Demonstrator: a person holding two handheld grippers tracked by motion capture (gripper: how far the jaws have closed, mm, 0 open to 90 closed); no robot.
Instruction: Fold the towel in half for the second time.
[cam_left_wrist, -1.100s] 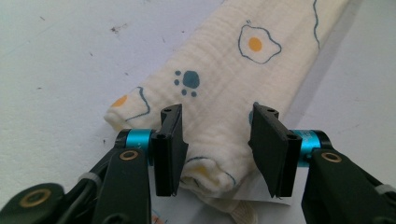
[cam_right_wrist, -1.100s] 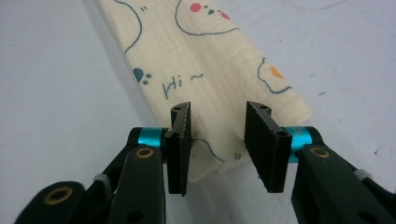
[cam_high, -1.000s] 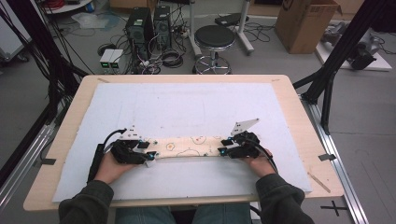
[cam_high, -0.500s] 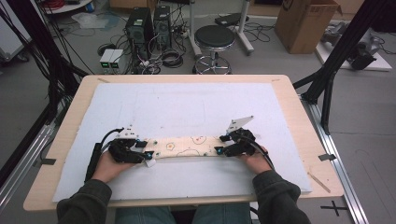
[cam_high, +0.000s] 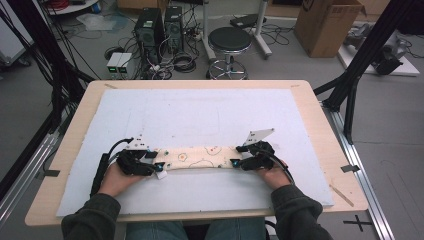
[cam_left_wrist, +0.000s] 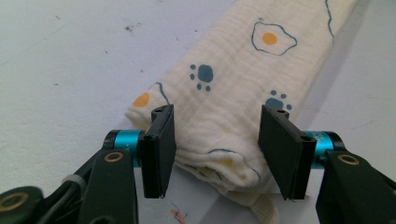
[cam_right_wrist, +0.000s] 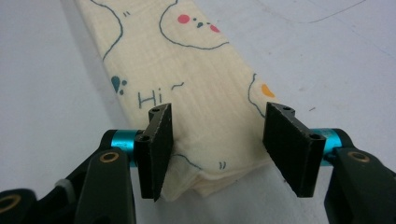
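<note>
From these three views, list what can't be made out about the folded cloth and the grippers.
- Folded cloth: both ends hidden under the grippers, high view.
- Cloth's layer count: near end cut off by the bottom edge, left gripper view.
- Printed figures: too small, high view.
- Right gripper: left pad's contact with the cloth unclear.

Left black two-jaw gripper (cam_high: 159, 168): jaws apart, held level.
Right black two-jaw gripper (cam_high: 235, 156): jaws just opening, level.

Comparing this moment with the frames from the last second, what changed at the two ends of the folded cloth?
The right gripper has just been opening its jaws; the end of the folded printed cloth lies between them, no longer pinched. The left gripper straddles the other end, jaws apart, much as before. Cloth, both hands and white mat stayed in place.
</note>
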